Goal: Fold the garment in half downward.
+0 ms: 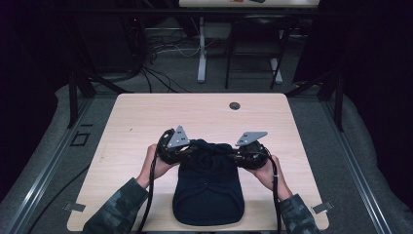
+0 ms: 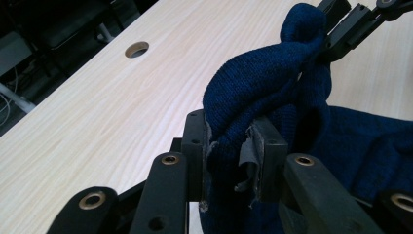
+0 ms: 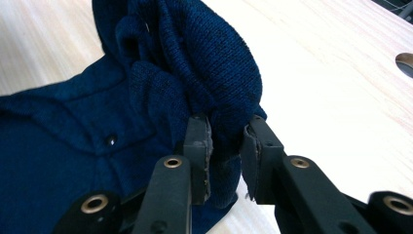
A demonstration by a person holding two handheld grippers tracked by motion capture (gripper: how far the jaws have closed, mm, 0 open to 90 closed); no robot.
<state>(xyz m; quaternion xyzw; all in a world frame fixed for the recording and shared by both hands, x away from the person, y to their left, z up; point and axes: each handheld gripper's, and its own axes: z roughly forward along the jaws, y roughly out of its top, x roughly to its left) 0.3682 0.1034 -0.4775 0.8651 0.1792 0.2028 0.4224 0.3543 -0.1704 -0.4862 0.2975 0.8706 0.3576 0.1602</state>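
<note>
Navy knit garment (image 1: 208,195) lies at desk (image 1: 146,122) near edge, centre; left claw (image 2: 234,146) and right claw (image 3: 226,151) each clamped on its bunched far end, lifting it.

A light wooden table (image 1: 146,117) has a round hole (image 1: 234,106).
</note>
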